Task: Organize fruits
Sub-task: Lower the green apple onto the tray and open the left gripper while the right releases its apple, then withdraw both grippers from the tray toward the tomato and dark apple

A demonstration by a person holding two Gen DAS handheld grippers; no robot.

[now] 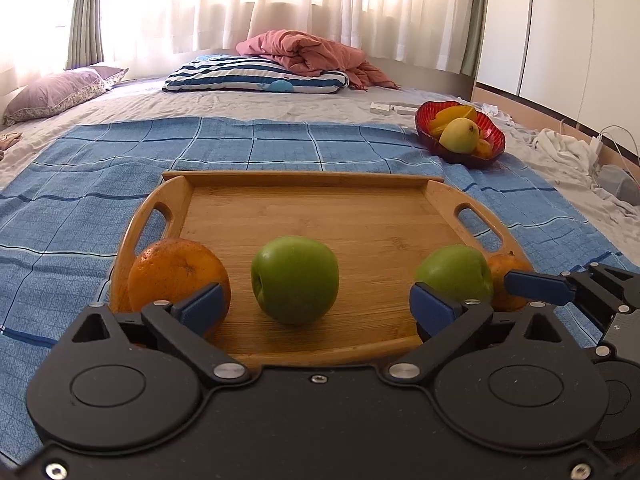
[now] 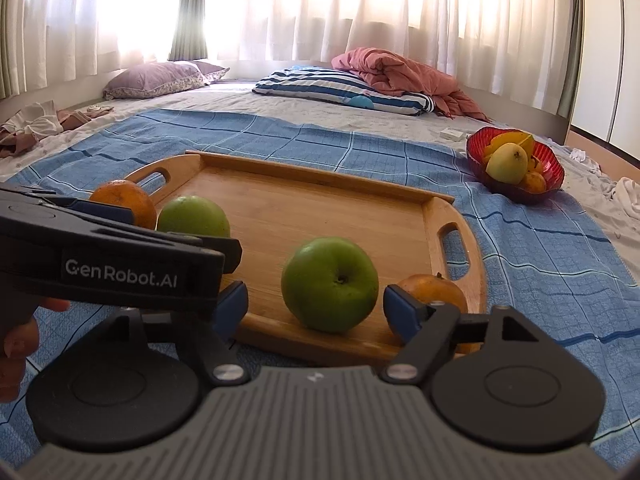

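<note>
Fruit tray on bed – both tools spread wide, grasping nothing.
Wooden tray [image 1: 304, 216]: 2 green apples [image 1: 295, 279], 2 oranges [image 1: 176, 276]; left tool [image 1: 316, 300], right tool [image 2: 316, 306]; red bowl [image 2: 516, 168] w/ fruit beyond.

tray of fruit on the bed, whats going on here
A person holds a two-finger gripper in each hand over a wooden tray on a blue checked cloth. Four fruits sit along its near edge. The left gripper, open, faces one green apple beside an orange. The right gripper, open, faces the other apple. Neither grips anything. A red bowl with more fruit sits further back.
</note>
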